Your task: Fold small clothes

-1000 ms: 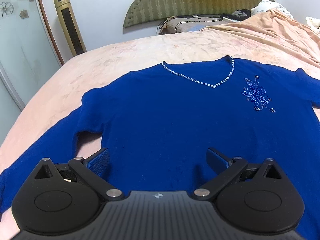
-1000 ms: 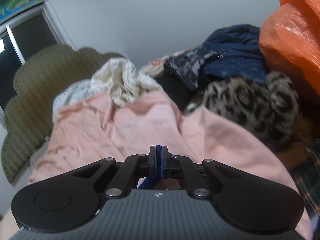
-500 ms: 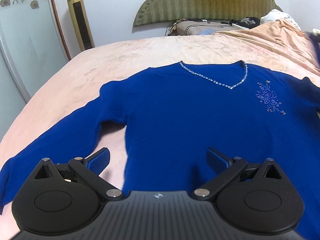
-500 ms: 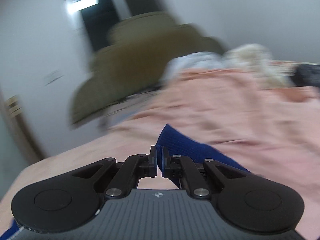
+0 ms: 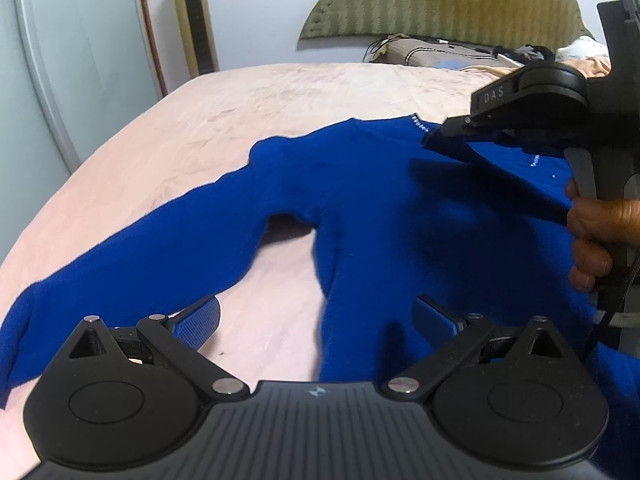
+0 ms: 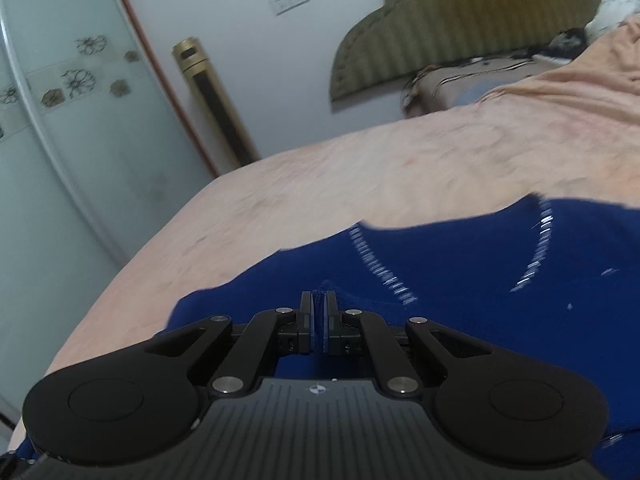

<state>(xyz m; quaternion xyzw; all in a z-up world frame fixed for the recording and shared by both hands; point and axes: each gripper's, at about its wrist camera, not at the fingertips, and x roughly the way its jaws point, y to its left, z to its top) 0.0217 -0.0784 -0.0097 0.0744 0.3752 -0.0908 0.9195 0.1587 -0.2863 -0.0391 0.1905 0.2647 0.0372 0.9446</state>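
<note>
A royal-blue sweater with a beaded V-neck lies flat on the pink bed. Its left sleeve stretches toward the near left corner. My left gripper hovers open over the sweater's lower left edge with nothing between its blue pads. My right gripper is shut on the cuff of the other sleeve, which it holds above the chest near the neckline. In the left wrist view the right gripper enters from the right, a hand on its handle, and the lifted sleeve trails behind it.
An olive padded headboard and a pillow stand at the far end of the bed. A gold tower fan and a frosted glass door are along the left wall. Bare pink sheet lies left of the sweater.
The right gripper swung from the clothes pile at the bed's side across over the sweater, carrying the sleeve cuff, and now shows in the left wrist view. The left gripper drifted left, still open.
</note>
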